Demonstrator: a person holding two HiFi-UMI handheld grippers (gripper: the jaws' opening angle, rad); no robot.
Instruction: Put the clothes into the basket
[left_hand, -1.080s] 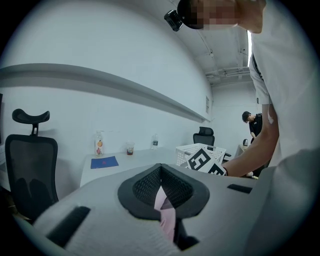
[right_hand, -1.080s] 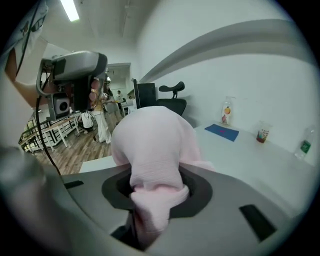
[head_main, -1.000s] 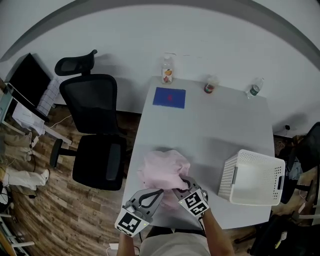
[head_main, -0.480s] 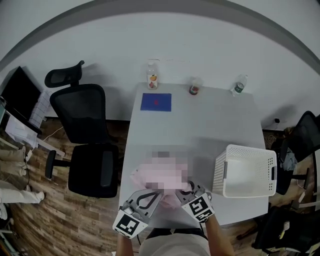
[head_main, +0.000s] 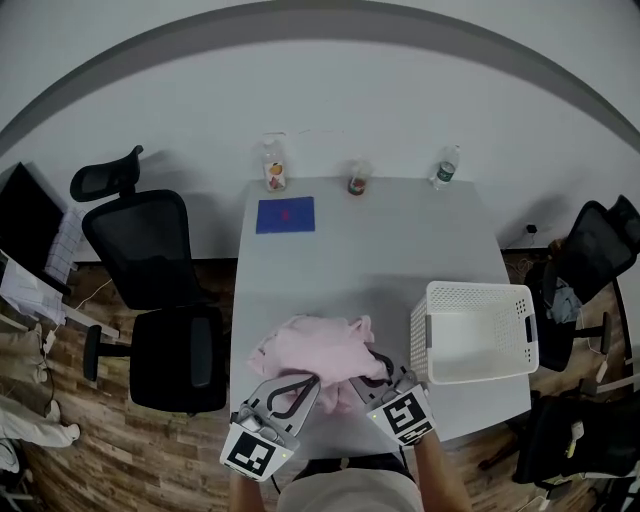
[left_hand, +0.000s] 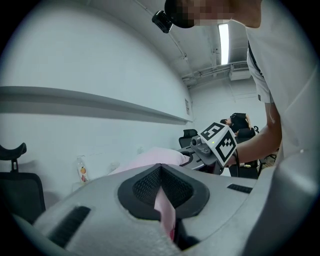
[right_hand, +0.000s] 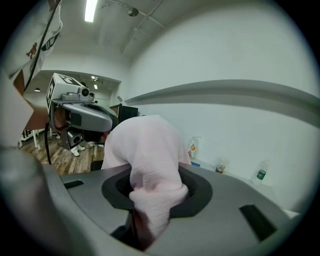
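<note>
Head view: your pink garment (head_main: 312, 348) sits bunched at the near edge of the desk (head_main: 370, 250), just left of the white basket (head_main: 440, 345) and outside it. Your left claw (head_main: 298, 385) and right claw (head_main: 372, 366) both bite into the cloth's near side, and the right one is nearer the basket. The basket stands upright on the desk. A water bottle (head_main: 445, 167) stands well behind the basket at the desk's far edge. A blue mat (head_main: 285, 215) lies far behind and left of the basket. A black office chair (head_main: 150, 265) is off the desk, well left of the basket.

Left gripper view: your left claw is almost closed, its jaws pinching a thin fold of the pink cloth. The rest of the garment humps up beyond the jaws, toward your right claw.

Right gripper view: your right claw is clamped on a thick wad of the garment, which keeps the jaws slightly apart. The cloth rises out of the jaws and drapes over them toward your left claw.
</note>
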